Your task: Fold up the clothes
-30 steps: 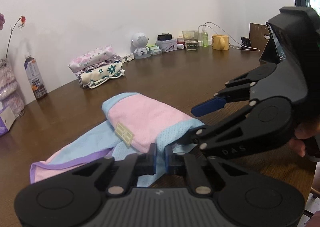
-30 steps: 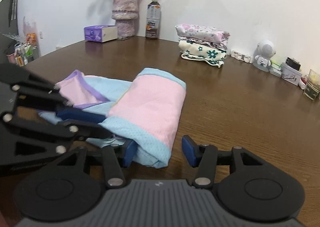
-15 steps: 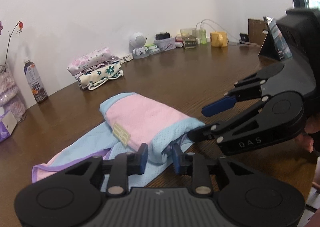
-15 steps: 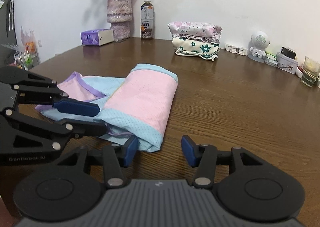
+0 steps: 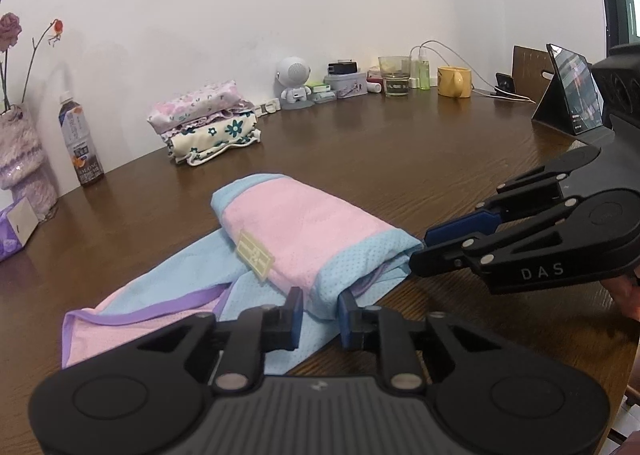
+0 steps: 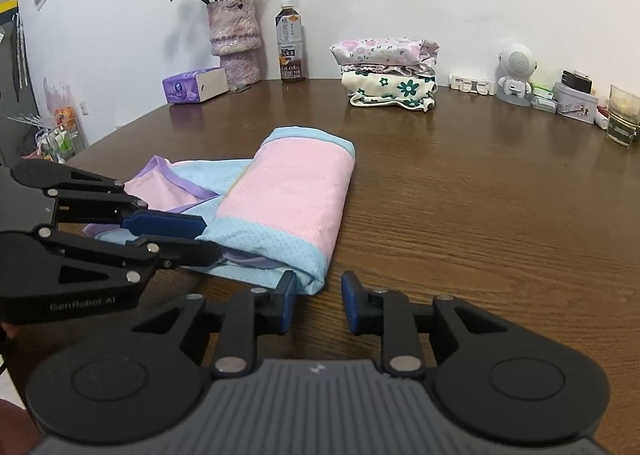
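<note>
Left wrist view, going left to right: the pink mesh garment with light-blue and purple trim [image 5: 304,231] sits mid-table on the dark wooden table [image 5: 420,151], one part doubled over into a thick pink slab, a flatter piece trailing off toward 8 o'clock. A second ago the left gripper [image 5: 319,313] was pinched nearly closed on the near blue hem; now its fingers are spread, with the hem's corner loose between them, so it's let go. The right gripper [image 5: 420,251], coming in from 3 o'clock, has backed off slightly and is also parted, tips just beside the fold's end.

My read: one fold got laid down and released, but that trailing piece isn't tucked, so folding isn't finished. A folded floral stack [image 5: 206,123] waits at 11 o'clock.

Hard to tell: whether the hem actually touches either left pad, what's layered inside the fold, and the person is hidden apart from a bit of hand [image 5: 626,289] at the right edge.
</note>
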`<state>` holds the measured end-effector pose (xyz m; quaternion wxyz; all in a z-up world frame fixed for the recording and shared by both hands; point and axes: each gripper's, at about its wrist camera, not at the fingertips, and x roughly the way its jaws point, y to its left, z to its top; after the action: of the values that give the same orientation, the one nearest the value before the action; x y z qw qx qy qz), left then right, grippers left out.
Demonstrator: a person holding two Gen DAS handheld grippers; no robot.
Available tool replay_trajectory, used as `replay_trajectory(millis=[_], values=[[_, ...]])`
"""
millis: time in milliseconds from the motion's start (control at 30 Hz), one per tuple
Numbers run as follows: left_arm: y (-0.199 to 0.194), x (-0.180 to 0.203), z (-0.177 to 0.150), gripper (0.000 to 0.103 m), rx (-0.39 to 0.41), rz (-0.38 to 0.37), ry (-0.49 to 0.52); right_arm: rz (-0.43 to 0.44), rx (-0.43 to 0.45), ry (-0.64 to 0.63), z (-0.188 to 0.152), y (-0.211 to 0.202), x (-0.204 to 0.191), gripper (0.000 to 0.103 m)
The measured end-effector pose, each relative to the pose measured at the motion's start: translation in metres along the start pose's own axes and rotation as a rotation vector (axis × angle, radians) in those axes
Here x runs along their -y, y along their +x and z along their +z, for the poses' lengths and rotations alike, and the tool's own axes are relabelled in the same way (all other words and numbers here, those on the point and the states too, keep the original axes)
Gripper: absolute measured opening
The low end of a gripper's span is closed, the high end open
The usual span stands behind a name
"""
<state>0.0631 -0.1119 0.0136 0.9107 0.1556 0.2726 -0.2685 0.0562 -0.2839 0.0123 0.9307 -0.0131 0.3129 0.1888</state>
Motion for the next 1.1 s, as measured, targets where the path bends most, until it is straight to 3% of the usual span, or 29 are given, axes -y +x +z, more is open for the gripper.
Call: replay_trajectory(millis=[100,333,600,1100], values=[[0.002,0.0,-0.001,0.01,-0.009,-0.006,-0.008,-0.003,0.001,0.001,0.0,0.002,0.001,0.024],[0.0,-0.008,-0.005,0.004,0.0,-0.024,-0.114,0.02,-0.008,-0.005,0.002,0.011,-0.005,0.004],[-0.002,-0.019,-0.015,0.003,0.017,-0.033,-0.277,-0.008,-0.008,-0.051,0.0,0.011,-0.015,0.002],[-0.001,-0.02,-0.016,0.003,0.002,-0.04,-0.29,-0.04,-0.007,-0.076,-0.001,0.012,-0.023,0.002]])
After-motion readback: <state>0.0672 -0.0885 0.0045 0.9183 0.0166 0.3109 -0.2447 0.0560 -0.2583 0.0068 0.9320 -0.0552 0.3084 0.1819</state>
